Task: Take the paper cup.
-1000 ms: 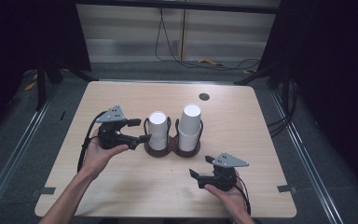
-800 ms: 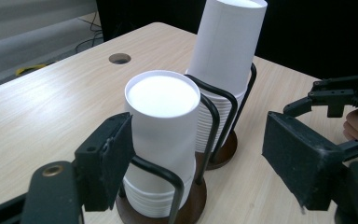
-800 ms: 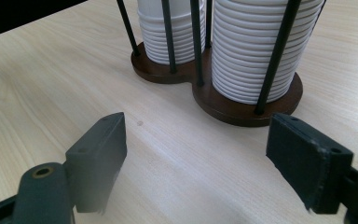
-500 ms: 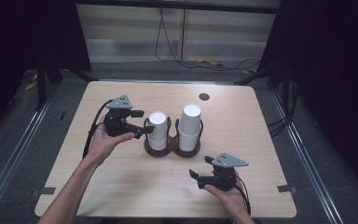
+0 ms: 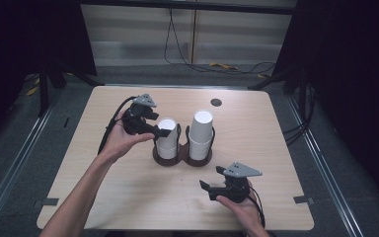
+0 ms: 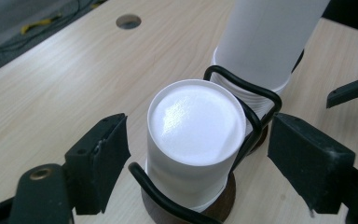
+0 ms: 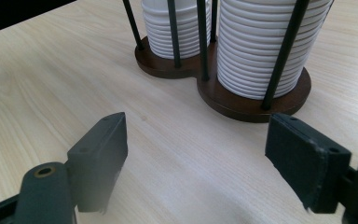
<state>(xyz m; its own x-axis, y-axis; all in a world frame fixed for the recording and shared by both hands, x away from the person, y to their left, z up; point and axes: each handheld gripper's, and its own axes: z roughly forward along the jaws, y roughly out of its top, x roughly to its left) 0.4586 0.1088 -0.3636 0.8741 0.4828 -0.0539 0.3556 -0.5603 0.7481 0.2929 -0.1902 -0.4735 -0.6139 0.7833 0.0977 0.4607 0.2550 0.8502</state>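
A dark wooden cup holder (image 5: 170,160) with black wire rails stands mid-table and carries two stacks of upturned white paper cups. The left stack (image 5: 167,133) is shorter, the right stack (image 5: 201,129) taller. My left gripper (image 5: 161,131) is raised at the left stack's top, open, its jaws either side of the top cup (image 6: 195,140) without touching it. The right gripper (image 5: 208,180) rests low near the table's front, open and empty, facing the holder's base (image 7: 256,103) and both stacks (image 7: 261,46).
The light wooden table (image 5: 103,187) has a round cable hole (image 5: 216,102) near its far edge. Black cables trail from both grippers. Dark floor and metal rails surround the table, with cables lying behind it.
My left gripper has risen from beside the left stack and moved up over its top, jaws now straddling the top cup. The right gripper has stayed put.
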